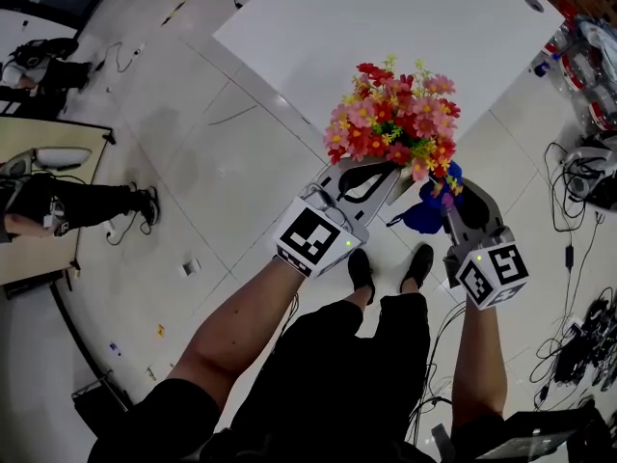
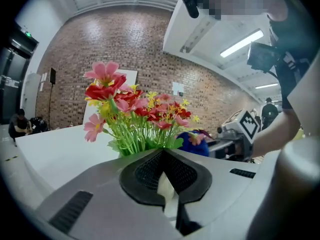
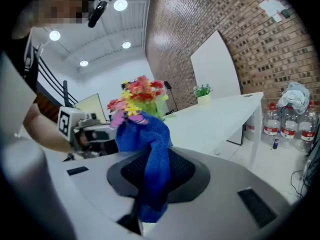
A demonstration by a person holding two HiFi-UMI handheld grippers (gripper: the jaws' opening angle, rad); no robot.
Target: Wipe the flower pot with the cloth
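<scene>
Black shorts, black shoes; left hand-held gripper, right hand-held gripper: grey shells, black mesh pads, black-white marker cubes.

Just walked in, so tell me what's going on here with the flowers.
A standing person has a hand-held gripper in each hand. The left hand-held gripper is shut on the pale rim of the flower pot, holding it with its red and pink flowers near a white table. The right hand-held gripper is shut on a blue cloth, bunched just under the blooms. Whether cloth touches pot is hidden.
</scene>
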